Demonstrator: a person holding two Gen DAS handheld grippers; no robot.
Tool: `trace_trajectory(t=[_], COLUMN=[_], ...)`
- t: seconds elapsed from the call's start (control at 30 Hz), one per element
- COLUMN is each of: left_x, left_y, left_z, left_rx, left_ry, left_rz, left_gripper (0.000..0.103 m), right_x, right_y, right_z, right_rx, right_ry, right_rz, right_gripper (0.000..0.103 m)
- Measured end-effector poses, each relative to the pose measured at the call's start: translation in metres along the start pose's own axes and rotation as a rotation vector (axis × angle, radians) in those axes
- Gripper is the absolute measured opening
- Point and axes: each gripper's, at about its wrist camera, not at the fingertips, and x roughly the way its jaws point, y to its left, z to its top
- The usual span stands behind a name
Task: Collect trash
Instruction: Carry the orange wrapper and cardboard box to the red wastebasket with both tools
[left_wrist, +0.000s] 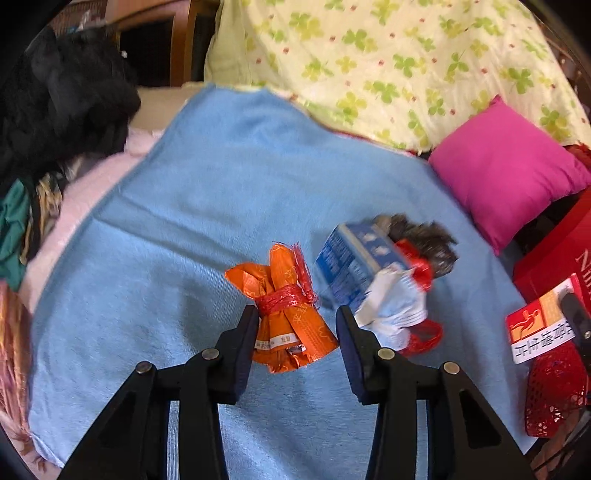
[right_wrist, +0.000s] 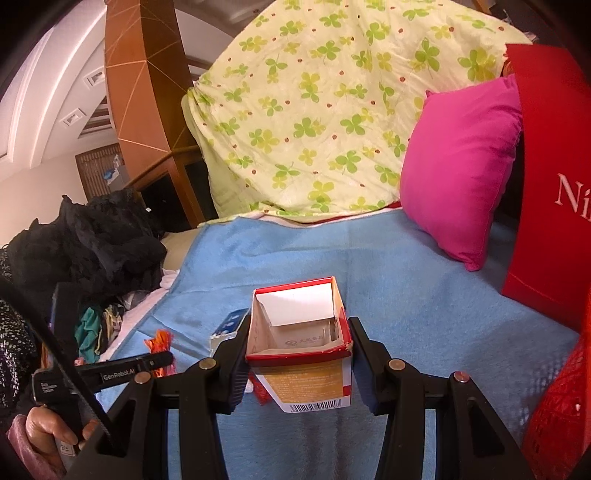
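- Trash lies on the blue blanket (left_wrist: 207, 192): an orange bundle (left_wrist: 286, 306) tied with red string, and just right of it a pile made up of a blue carton (left_wrist: 354, 262), a white wrapper (left_wrist: 395, 306), red scraps and something dark and fuzzy at the far side.
- My left gripper (left_wrist: 297, 321) is spread wide around the near end of the bundle. Its left finger looks to be touching the bundle; the right finger stands clear of it. I have not closed on it yet.
- My right gripper (right_wrist: 297, 332) is clamped on an empty red-and-white box (right_wrist: 299, 339), open end facing away from me, lifted above the blanket.
- A red mesh basket (left_wrist: 554, 395) sits at the near right edge, beside a red bag (right_wrist: 550, 177). I judge one of these to be where the trash goes, though I cannot tell which.
- So far, as I judge it: one piece in hand, one about to be grasped, the right-hand pile untouched. I cannot see whether anything is already in the basket.
- Left to do: close on the bundle, carry both pieces over, then return for the carton, wrapper and scraps.
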Motion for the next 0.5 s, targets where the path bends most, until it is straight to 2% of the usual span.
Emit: trace_trajectory(t=[0.3, 0.5], left_x=[-0.056, -0.079], left_y=[-0.047, -0.086], left_z=[0.007, 0.006], left_rx=[0.102, 0.177], left_ry=[-0.152, -0.202], left_rz=[-0.034, -0.085], left_gripper=[0.045, 0.045], right_x=[-0.039, -0.074], right_y=[0.010, 0.009], right_z=[0.004, 0.005], right_rx=[-0.039, -0.041], right_ry=[-0.075, -0.133], right_rz=[-0.004, -0.001], right_gripper=[0.051, 0.051])
